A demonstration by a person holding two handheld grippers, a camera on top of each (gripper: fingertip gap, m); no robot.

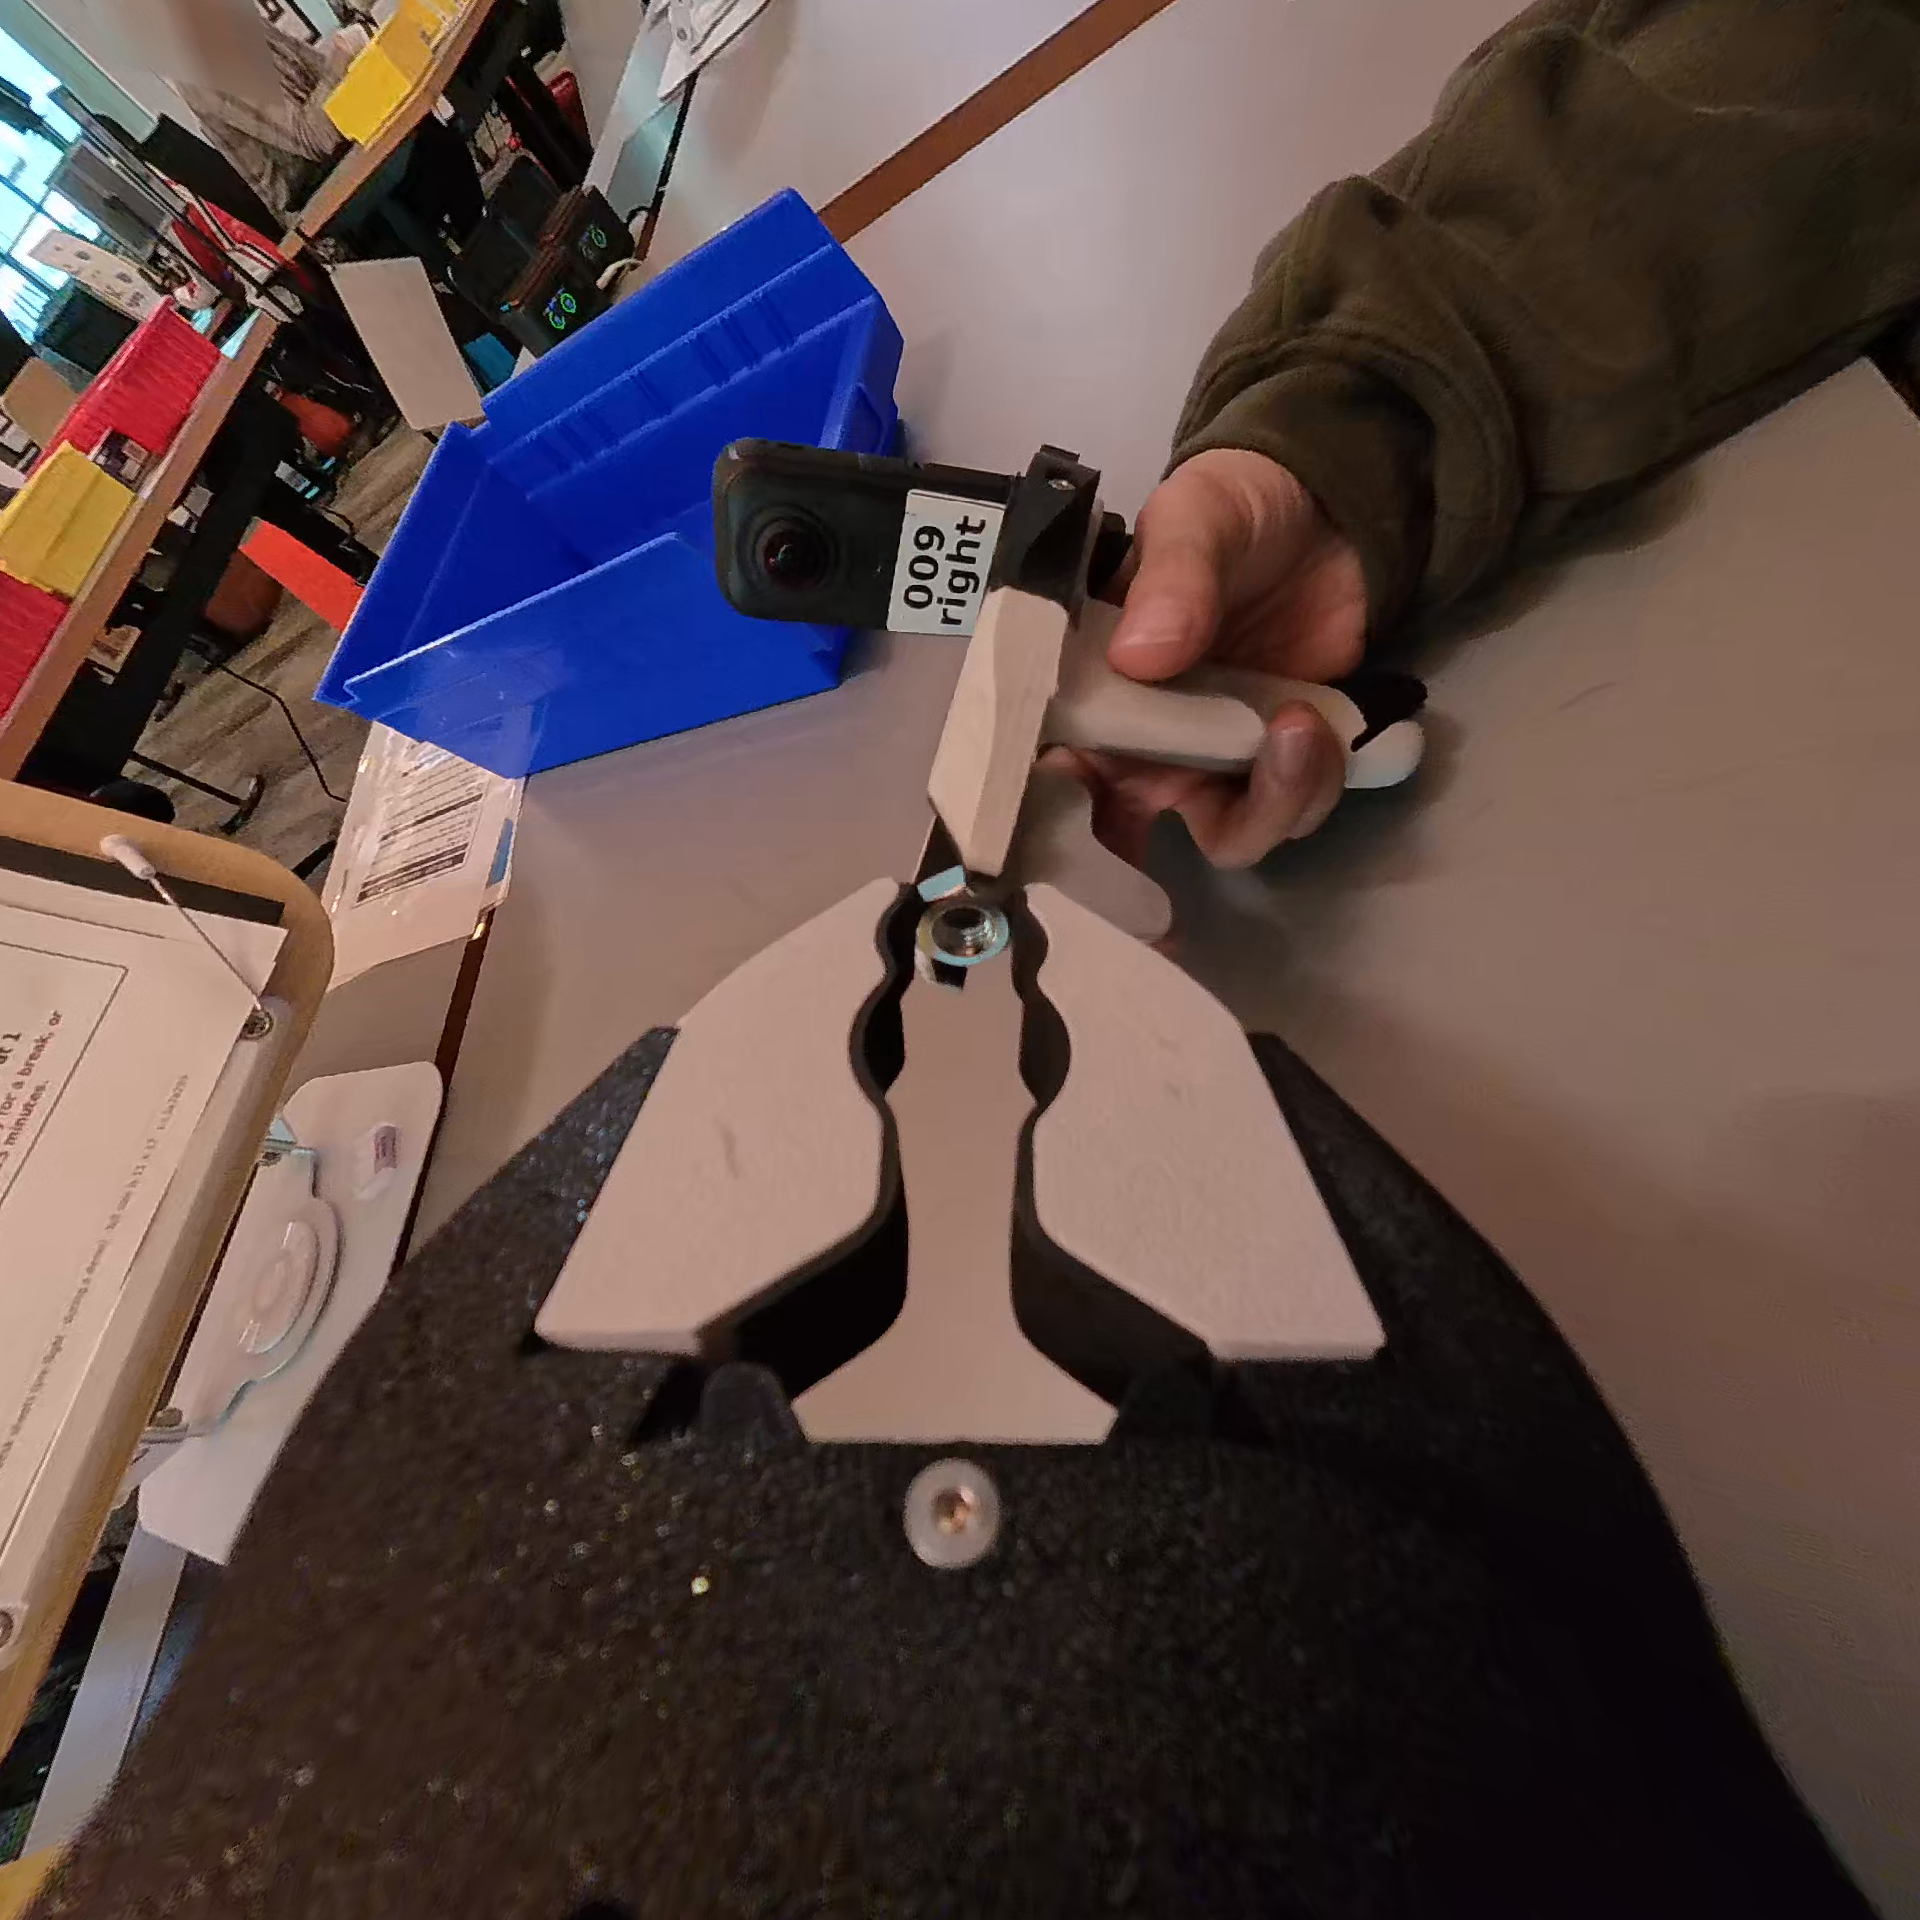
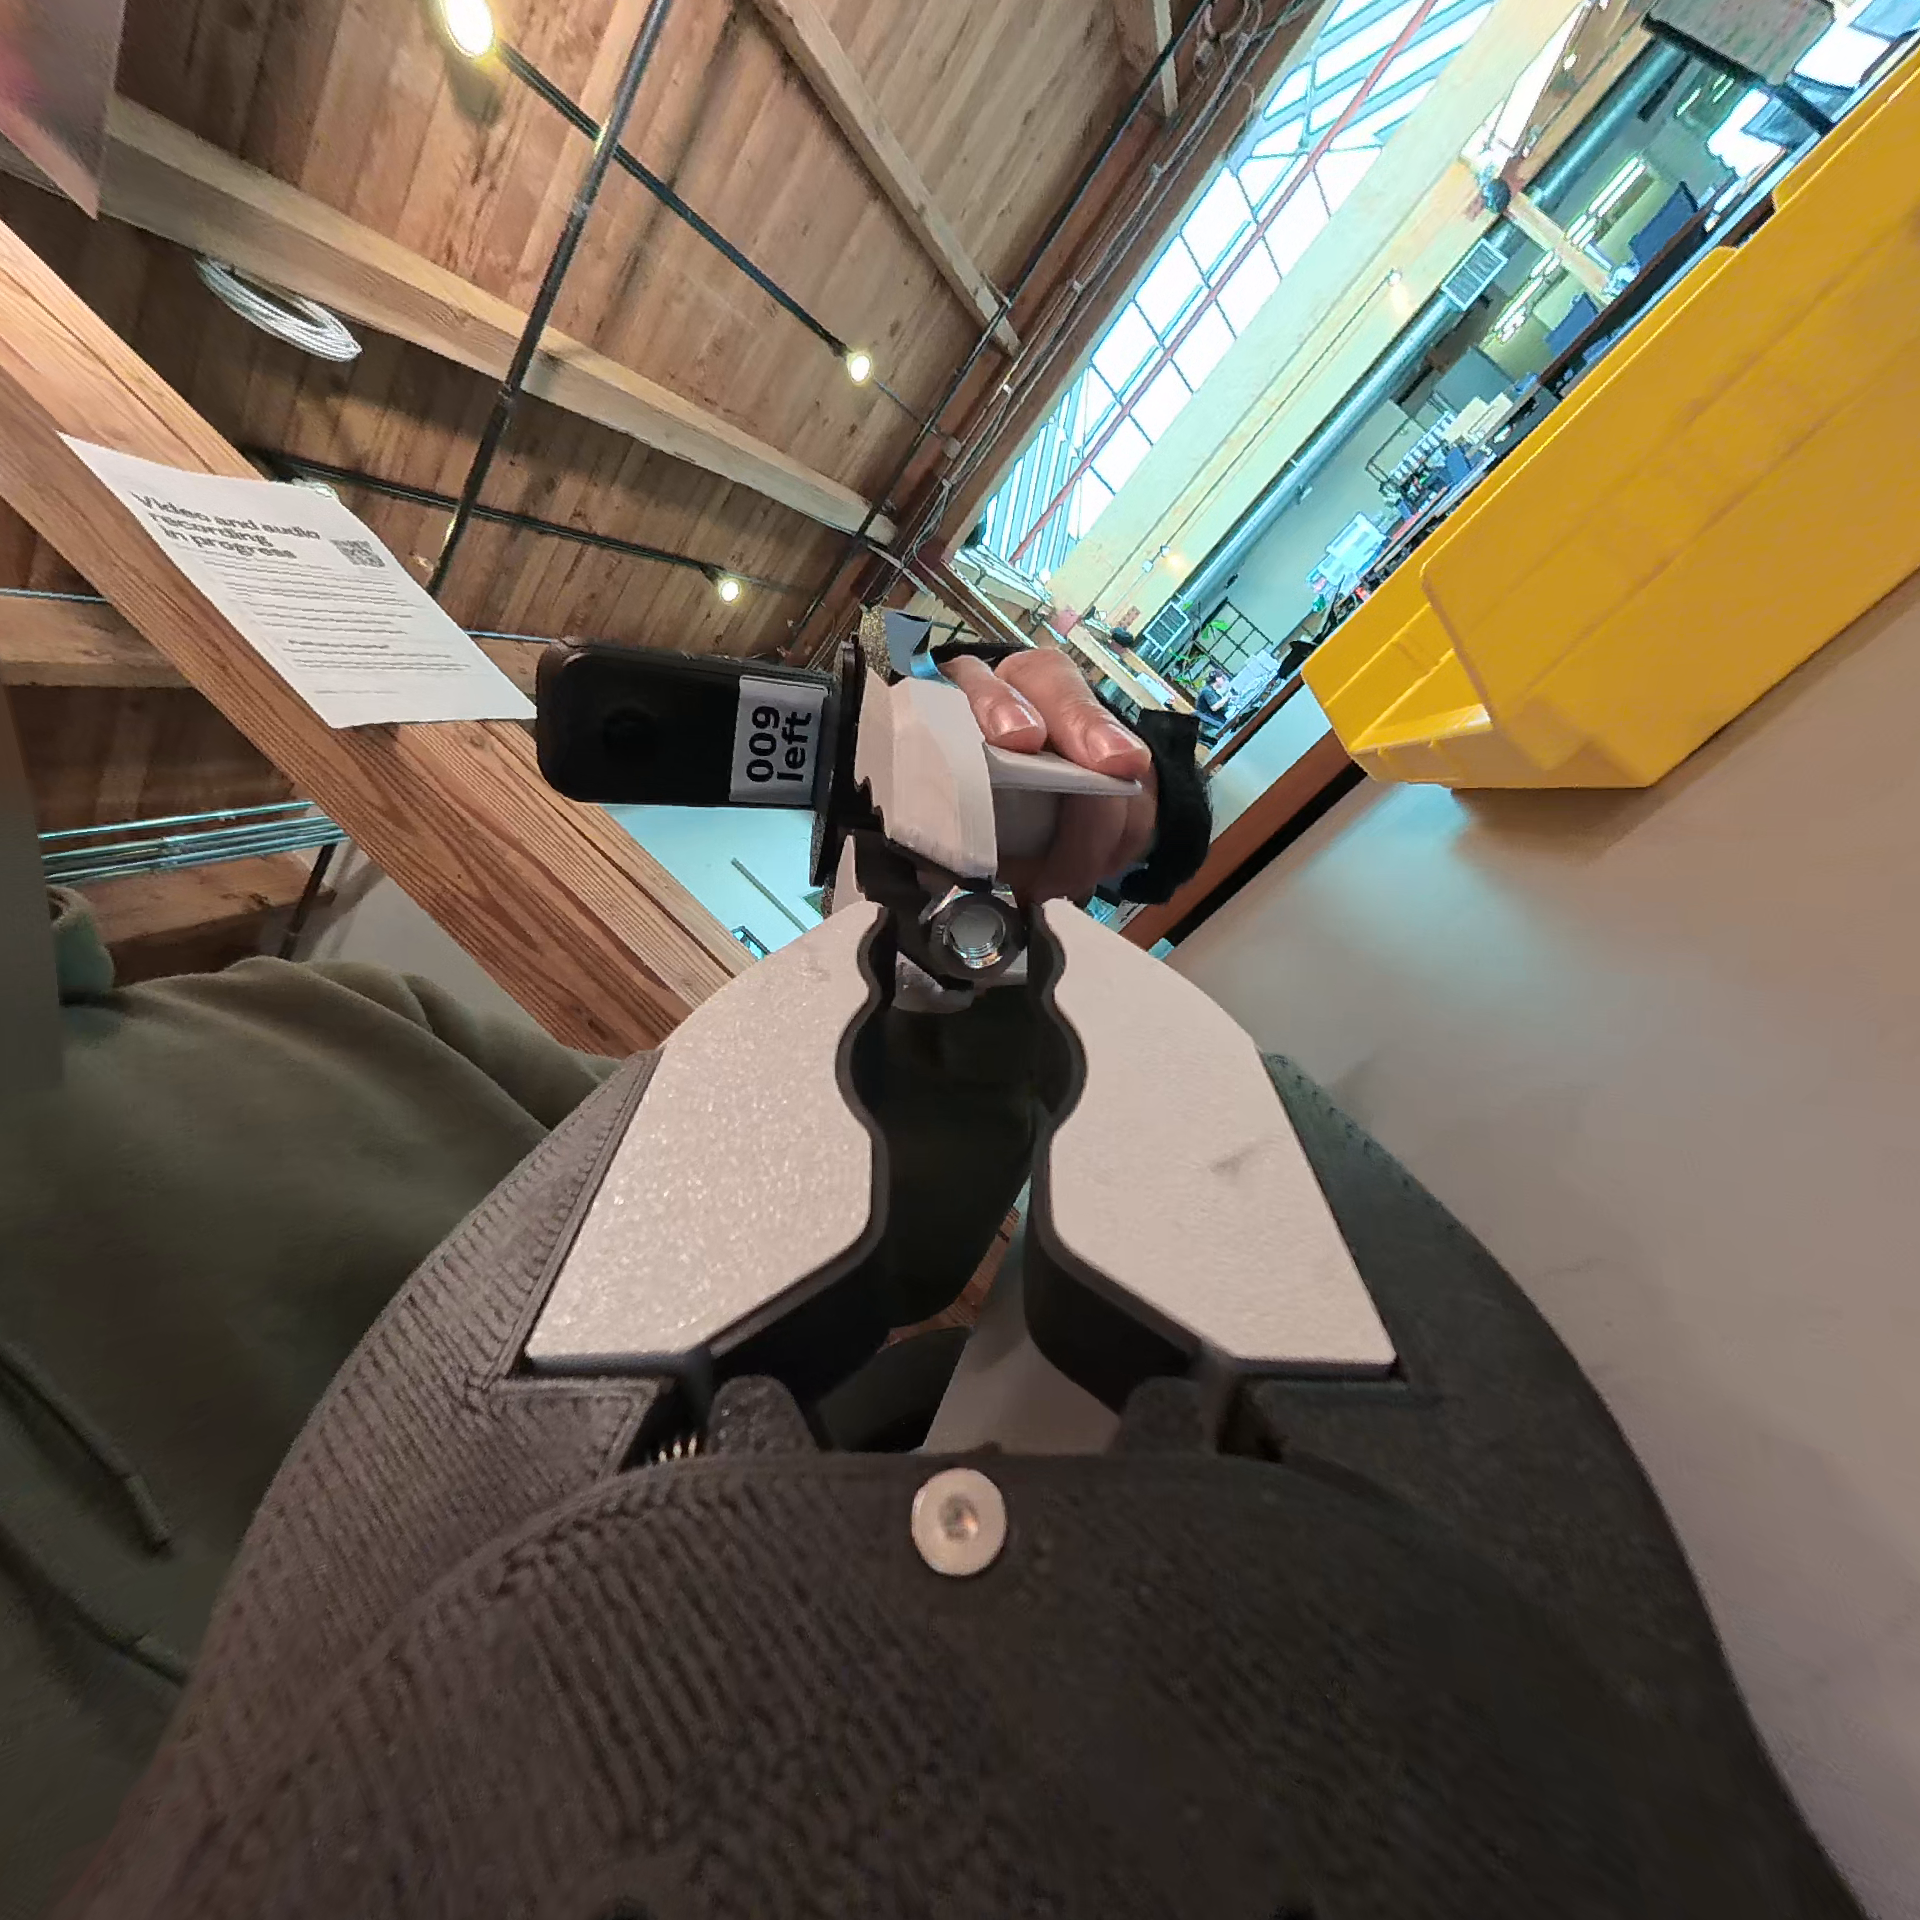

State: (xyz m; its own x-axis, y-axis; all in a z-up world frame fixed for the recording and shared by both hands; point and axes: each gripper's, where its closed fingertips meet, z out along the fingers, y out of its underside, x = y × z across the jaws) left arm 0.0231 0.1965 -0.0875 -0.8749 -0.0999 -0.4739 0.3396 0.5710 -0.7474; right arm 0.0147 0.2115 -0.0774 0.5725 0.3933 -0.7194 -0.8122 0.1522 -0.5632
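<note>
A grey table (image 1: 1558, 1039) carries a blue bin (image 1: 623, 499) in the left wrist view and a yellow bin (image 2: 1662, 540) in the right wrist view. Above it the two tools meet tip to tip. The left gripper (image 1: 961, 935) is closed on a silver nut (image 1: 961, 933); the right gripper (image 2: 971, 940) is closed on a bolt (image 2: 971, 933), seen end-on

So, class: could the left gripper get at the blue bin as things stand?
Probably, as to path: only bare table lies between the left gripper and the blue bin. But its fingers are shut on a metal fastener that the right gripper grips too.
</note>
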